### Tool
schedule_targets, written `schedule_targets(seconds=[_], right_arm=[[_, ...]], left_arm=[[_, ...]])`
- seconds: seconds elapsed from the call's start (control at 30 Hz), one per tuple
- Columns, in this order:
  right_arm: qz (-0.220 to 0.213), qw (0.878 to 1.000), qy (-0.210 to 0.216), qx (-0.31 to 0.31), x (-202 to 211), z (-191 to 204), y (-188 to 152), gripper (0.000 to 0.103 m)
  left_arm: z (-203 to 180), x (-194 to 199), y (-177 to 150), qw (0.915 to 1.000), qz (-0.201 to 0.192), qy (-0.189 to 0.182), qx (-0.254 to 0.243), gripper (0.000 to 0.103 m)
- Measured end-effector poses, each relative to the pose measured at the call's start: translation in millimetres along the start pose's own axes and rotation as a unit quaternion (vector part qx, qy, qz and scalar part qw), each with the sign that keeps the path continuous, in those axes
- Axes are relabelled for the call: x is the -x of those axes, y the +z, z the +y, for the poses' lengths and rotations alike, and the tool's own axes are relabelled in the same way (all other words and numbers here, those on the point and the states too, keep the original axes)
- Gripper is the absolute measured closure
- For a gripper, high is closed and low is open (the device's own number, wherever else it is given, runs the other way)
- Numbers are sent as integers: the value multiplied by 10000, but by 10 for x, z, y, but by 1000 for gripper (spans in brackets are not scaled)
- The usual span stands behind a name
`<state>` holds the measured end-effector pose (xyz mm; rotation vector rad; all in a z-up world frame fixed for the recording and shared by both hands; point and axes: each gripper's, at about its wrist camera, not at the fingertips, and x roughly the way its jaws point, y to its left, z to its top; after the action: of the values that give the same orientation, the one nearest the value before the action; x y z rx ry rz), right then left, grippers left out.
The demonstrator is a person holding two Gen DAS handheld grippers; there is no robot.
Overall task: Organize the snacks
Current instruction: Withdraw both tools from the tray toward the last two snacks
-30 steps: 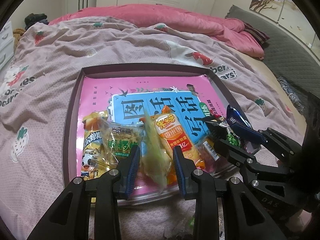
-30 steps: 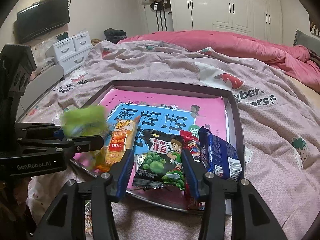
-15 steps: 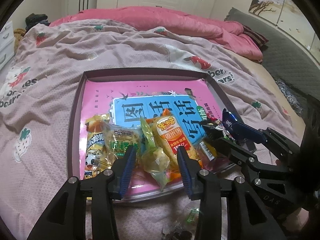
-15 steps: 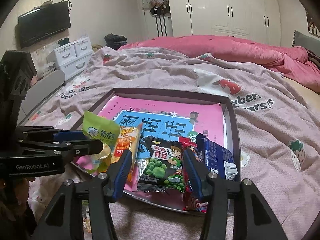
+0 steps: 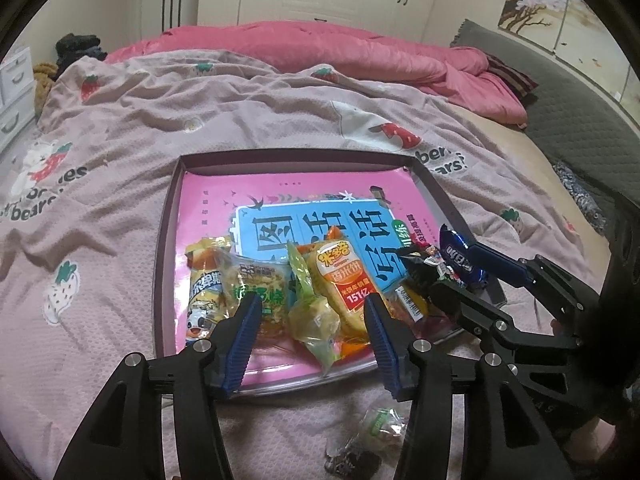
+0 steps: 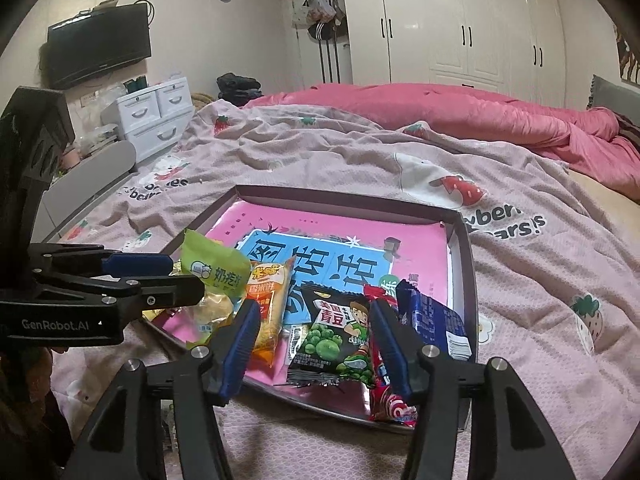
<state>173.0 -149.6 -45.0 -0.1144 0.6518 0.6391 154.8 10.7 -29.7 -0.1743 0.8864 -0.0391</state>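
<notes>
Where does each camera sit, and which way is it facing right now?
Left wrist: on the left gripper, looking down at the tray's near edge; its jaws, just opened, frame the green packet; right gripper enters from the right.
Right wrist: on the right gripper, facing the same tray; open jaws frame the pea packet; left gripper enters from the left.
Shared: tray, orange packet, bed.
</notes>
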Motion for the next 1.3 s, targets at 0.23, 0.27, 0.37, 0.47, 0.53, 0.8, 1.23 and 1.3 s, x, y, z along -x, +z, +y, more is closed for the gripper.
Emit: schedule_targets(seconds=[0.23,0.27,0.37,0.47,0.53,0.8,1.23,1.3], right_arm=[[-18,10000,-19,7,31,10,3,45],[-20,10000,-16,7,32,11,4,45],[-26,10000,-24,17,43,17,6,44],[-25,10000,-16,18,43,16,7,42],[-35,10000,-7,21,52,18,10,42],[-89,10000,24,26,123,16,28,39],[-194,9997,79,152,233,82,16,38],[-205,9996,82,164,250,91,7,38]], left_arm=[[-1,43,0,10000,-29,33,-22,44],[-1,48,-1,10000,-33,42,-25,43],[0,65,-3,10000,-44,57,-24,42],[-3,83,-11,10000,-50,72,-26,40],[-3,85,-9,10000,-43,79,-37,40],[-7,123,-32,9999,-36,106,-77,40],[4,271,-104,9998,-58,139,-152,40],[15,297,-114,9998,-54,142,-158,40]])
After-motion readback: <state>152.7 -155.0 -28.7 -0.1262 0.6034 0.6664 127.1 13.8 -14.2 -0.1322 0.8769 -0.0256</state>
